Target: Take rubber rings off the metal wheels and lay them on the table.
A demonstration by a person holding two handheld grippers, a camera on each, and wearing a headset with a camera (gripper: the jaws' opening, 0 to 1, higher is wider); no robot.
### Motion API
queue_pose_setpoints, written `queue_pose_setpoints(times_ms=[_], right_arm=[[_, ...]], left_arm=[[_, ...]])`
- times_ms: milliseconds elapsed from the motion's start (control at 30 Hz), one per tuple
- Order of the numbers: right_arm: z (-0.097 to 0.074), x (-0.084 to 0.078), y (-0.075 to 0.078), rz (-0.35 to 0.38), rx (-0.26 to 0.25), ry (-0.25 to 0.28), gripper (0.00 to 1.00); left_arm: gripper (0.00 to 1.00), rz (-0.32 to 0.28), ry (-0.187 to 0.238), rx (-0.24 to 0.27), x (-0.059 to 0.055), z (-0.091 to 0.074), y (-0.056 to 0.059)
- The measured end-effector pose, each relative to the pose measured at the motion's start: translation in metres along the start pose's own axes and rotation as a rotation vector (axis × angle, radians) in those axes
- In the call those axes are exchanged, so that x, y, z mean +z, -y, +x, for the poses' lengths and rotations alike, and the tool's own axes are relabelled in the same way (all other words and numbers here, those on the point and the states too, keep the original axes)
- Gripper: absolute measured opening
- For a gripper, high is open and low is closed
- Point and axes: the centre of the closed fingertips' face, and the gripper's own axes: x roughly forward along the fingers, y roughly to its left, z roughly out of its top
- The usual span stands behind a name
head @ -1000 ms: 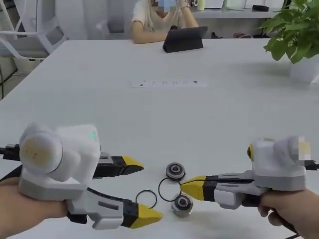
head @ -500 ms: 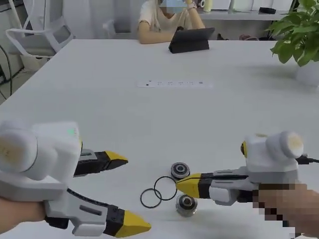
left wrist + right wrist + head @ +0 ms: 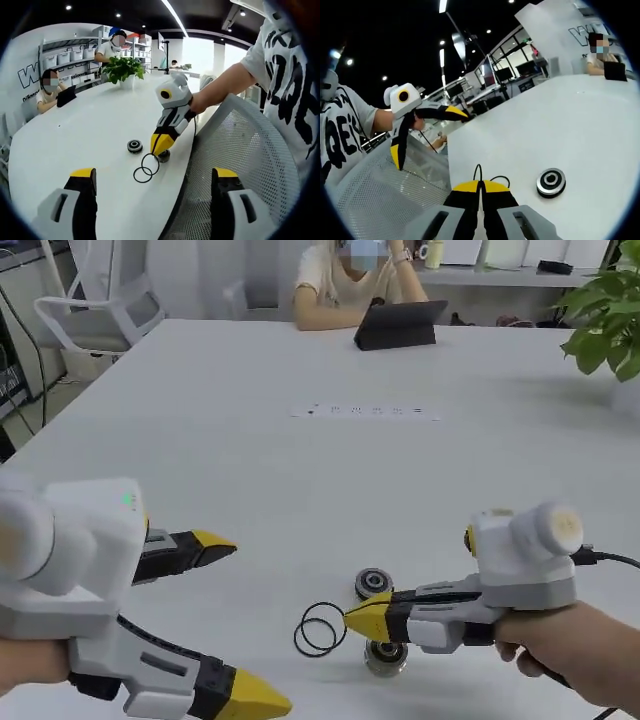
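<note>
White table (image 3: 300, 470) runs away toward 12 o'clock, where a person sits behind a tablet (image 3: 395, 326), with a plant (image 3: 608, 315) at 2 o'clock. At 7 o'clock in the head view the left gripper (image 3: 250, 625) hangs released, jaws spread wide, probably kept clear as a spare hand. From 5 o'clock the right gripper (image 3: 350, 620) reaches in low and flat, clenched. The right gripper view shows a thin black line rising between its tips, so it appears to pinch a rubber ring (image 3: 327, 618) lying on the table. One metal wheel (image 3: 374, 582) sits at the tips' 1 o'clock, another wheel (image 3: 385, 657) just under that gripper, both apparently bare. A second ring (image 3: 310, 639) overlaps the first at its 7 o'clock.
</note>
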Motion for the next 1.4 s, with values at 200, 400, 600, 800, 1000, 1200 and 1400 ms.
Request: queue_pose_setpoints(times_ms=[200,400,600,800,1000,1200,1400], right_arm=[[0.008,-0.004,0.004,-0.014,0.005,-0.040,0.00],[0.015,-0.009,0.009,-0.017,0.000,-0.075,0.00],[0.020,-0.015,0.012,-0.017,-0.008,-0.108,0.00],[0.020,-0.019,0.019,-0.039,-0.040,-0.132,0.00],[0.021,-0.021,0.021,-0.052,-0.051,-0.139,0.01],[0.019,-0.019,0.024,-0.052,-0.066,-0.126,0.10],[0.013,-0.015,0.025,-0.043,-0.071,-0.097,0.16]], left_arm=[[0.99,-0.010,-0.001,0.013,-0.002,-0.003,-0.003],[0.99,-0.017,-0.001,0.023,-0.004,-0.006,-0.007],[0.99,-0.024,-0.002,0.026,-0.006,-0.008,-0.009],[0.99,-0.022,-0.008,0.025,-0.008,-0.008,-0.009],[0.99,-0.028,-0.013,0.024,-0.011,-0.008,-0.009],[0.99,-0.026,-0.018,0.022,-0.011,-0.006,-0.007],[0.99,-0.026,-0.021,0.019,-0.010,-0.004,-0.007]])
